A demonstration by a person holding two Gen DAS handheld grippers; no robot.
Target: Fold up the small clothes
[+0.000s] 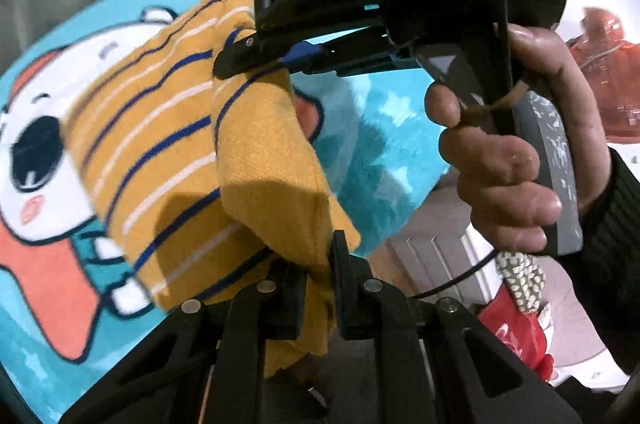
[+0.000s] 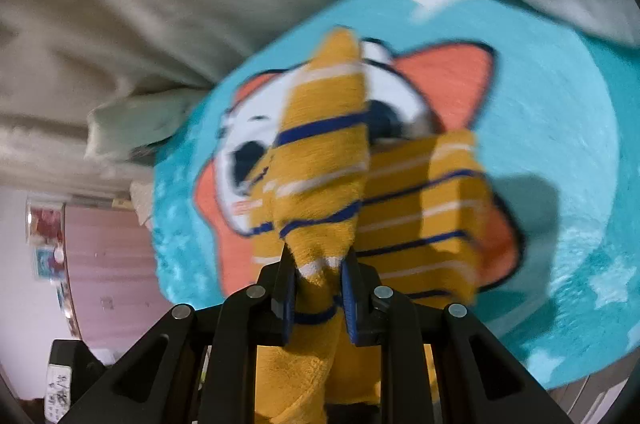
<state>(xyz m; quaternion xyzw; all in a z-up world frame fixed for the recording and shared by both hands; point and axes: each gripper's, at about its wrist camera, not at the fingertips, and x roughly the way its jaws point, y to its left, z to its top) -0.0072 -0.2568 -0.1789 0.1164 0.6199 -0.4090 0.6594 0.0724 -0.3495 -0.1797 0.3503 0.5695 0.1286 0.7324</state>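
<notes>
Striped yellow garment (image 1: 168,143) is pinched at both ends: my left fingers (image 1: 320,288) are clenched on one edge of it, my right fingers (image 2: 318,294) are clamped on a bunched striped part. I see the cloth hanging lifted between them, above the turquoise cartoon blanket (image 2: 560,143). Right hand (image 1: 520,163) grips the right gripper's handle. Beige bedding (image 2: 140,3) lies beyond.

Left gripper (image 1: 320,288) clamped on a fold of striped yellow cloth (image 1: 168,151), hanging above a turquoise cartoon blanket (image 1: 380,127). Right gripper (image 1: 244,59), held by a hand (image 1: 520,151), pinching the cloth's upper edge.
</notes>
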